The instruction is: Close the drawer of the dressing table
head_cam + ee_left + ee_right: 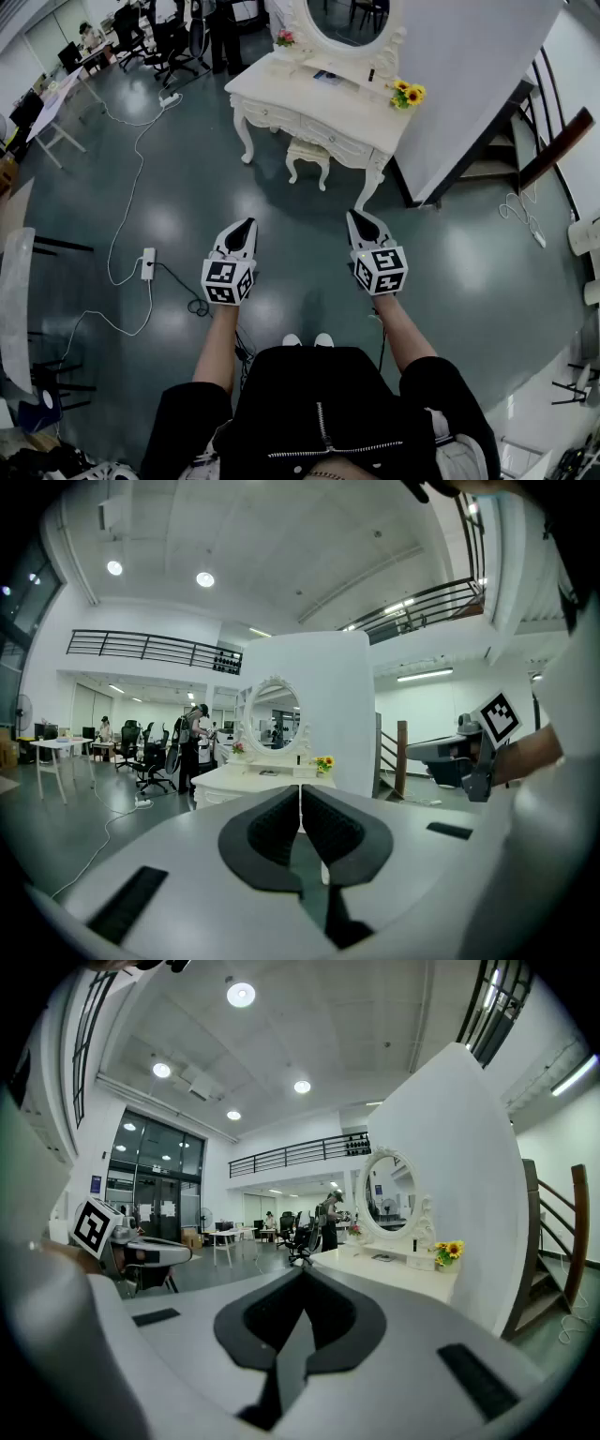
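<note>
Well, you stand on the shiny dark floor (187, 206) with both arms held out in front of you. Your left gripper (249, 225) has its two jaws pressed together, and there is nothing between them. Your right gripper (357, 217) is clenched the same way, tips touching, with nothing inside. Both point ahead and a little bit down, side by side but apart from each other. The white dressing table (300, 89) is well in front of you, far from both grippers, so you are not touching it. It stands against a tall white wall panel (469, 75). Its drawer fronts (333, 141) face you, but from here you cannot tell if one sticks out. A round mirror (342, 23) sits on top of the table at the back. Yellow sunflowers (408, 94) are at the right end of the top, and small pink flowers (284, 38) are at the left end. A little white stool (309, 157) is tucked half under the table. To your left, a white power strip (148, 262) lies on the floor with a long cable running from it. To the right of the wall panel there are stairs (506, 150). Far off behind the table on the left, there are black office chairs (169, 42) and some people by desks.
</note>
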Tool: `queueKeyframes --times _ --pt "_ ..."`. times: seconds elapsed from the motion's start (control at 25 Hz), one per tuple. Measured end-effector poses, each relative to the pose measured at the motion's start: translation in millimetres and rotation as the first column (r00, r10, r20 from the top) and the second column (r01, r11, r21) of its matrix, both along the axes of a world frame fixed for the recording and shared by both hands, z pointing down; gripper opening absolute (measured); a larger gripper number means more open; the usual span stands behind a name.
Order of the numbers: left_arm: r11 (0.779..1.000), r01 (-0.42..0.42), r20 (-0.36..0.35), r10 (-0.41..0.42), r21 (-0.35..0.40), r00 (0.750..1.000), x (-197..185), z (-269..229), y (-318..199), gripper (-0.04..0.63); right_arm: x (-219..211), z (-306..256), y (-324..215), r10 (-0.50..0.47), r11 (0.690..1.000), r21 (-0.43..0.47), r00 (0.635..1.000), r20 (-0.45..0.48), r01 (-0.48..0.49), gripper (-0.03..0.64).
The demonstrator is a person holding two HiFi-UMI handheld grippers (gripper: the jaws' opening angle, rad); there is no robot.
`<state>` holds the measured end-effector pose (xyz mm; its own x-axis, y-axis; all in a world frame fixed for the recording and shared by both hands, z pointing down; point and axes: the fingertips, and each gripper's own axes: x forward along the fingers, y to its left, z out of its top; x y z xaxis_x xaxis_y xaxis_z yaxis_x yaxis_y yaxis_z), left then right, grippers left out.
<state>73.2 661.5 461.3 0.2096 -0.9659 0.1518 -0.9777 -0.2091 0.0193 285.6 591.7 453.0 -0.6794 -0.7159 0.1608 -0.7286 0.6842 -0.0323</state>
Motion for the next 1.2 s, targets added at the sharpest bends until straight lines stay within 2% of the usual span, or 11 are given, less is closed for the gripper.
queueKeyframes --times 0.32,0.76,0.96,1.2 --pt "1.000 -0.010 -0.008 0.010 -0.005 1.000 -8.7 6.3 12.0 0.025 -13.4 5.6 13.7 -0.008 1.000 -0.005 1.000 0.029 0.008 0.006" --pt "0.999 -0.021 -0.009 0.020 -0.031 1.000 -37.4 25.1 16.8 0.025 -44.6 20.4 25.3 0.005 1.000 -0.016 1.000 0.022 -0.005 0.006" --pt "0.999 -0.010 -0.010 0.010 -0.031 1.000 -55.2 29.1 -4.3 0.025 -63.3 25.7 -0.8 -0.009 0.999 -0.036 0.999 0.030 0.010 0.006" --pt "0.999 0.010 -0.005 -0.010 -0.039 1.000 -78.7 35.7 -61.1 0.025 -88.4 31.6 -60.2 -0.025 0.999 -0.037 0.998 0.050 0.027 0.006"
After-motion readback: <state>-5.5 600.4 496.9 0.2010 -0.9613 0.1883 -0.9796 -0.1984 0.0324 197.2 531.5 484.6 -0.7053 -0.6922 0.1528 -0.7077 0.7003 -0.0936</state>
